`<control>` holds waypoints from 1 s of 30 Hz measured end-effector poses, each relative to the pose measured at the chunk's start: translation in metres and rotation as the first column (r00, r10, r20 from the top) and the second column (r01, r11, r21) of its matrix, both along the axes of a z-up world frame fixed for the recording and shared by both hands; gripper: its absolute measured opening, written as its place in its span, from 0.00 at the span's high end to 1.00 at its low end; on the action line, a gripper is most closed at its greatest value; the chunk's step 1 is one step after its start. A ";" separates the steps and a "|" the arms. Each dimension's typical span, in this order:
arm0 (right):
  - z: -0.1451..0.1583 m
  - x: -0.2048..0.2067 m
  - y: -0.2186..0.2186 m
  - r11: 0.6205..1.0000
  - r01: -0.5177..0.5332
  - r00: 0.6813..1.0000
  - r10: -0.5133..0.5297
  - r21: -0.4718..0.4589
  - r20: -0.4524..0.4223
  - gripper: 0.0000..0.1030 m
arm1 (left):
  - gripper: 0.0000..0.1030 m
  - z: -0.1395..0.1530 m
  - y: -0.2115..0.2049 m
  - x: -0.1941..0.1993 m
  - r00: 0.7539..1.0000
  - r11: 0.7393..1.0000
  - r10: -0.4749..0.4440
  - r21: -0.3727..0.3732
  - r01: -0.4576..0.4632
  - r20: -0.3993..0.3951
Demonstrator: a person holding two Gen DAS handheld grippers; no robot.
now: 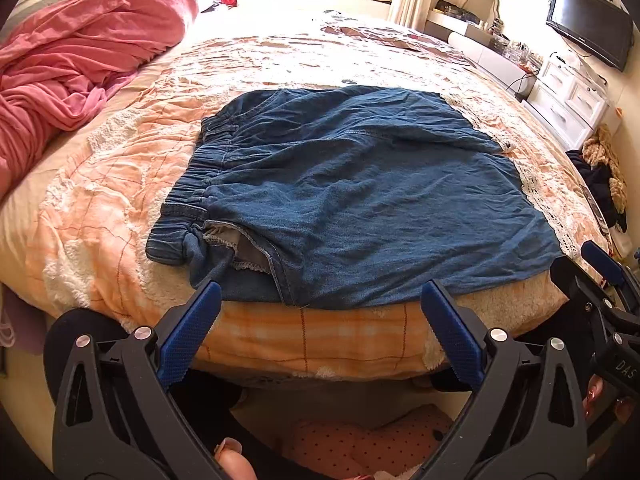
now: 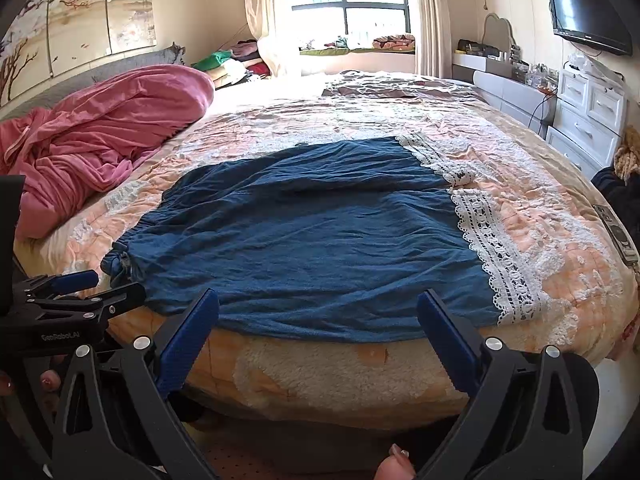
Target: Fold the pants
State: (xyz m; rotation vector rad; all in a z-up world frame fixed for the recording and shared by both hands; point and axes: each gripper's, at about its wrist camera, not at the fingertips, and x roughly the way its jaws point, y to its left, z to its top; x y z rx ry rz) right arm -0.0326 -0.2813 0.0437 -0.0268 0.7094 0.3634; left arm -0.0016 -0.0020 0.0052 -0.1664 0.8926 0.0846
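Right now the blue pants point(image 1: 352, 184) lie flat on the bed point(image 1: 120, 184), close to its near edge. The stretchy waistband point(image 1: 192, 184) is on the left side. The legs run to the right and end in white lace point(image 2: 492, 248). A pocket lining point(image 1: 240, 248) pokes out near the waist.

The left gripper point(image 1: 320, 300) hangs just in front of the bed edge, near the waist end. Its jaws are wide apart and hold nothing. The right gripper point(image 2: 318, 308) hangs by the leg end. Its jaws are spread too, with nothing in them.

The pants look soft, thin and light. They will flop and wrinkle when lifted, so one pinch point would let them sag. The cloth is not slippery and will not break. The lace looks delicate, so it is best not to tug it hard.

Good places to grab are the thick waistband corner for the left gripper and the near hem corner for the right one. Both near edges sit right by the bed edge, so they look easy to reach.

A pink blanket point(image 1: 80, 52) is well away to the left.
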 end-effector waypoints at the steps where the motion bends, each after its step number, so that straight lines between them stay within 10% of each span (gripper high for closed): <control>1: 0.000 0.000 0.000 1.000 0.000 1.000 0.000 0.001 -0.001 0.04 | 0.09 0.000 0.001 0.001 1.000 1.000 0.000 -0.001 0.000 0.000; 30: -0.003 0.003 0.000 1.000 0.001 1.000 -0.001 -0.008 -0.003 0.04 | 0.09 0.003 0.003 0.001 1.000 1.000 0.000 0.001 0.000 0.005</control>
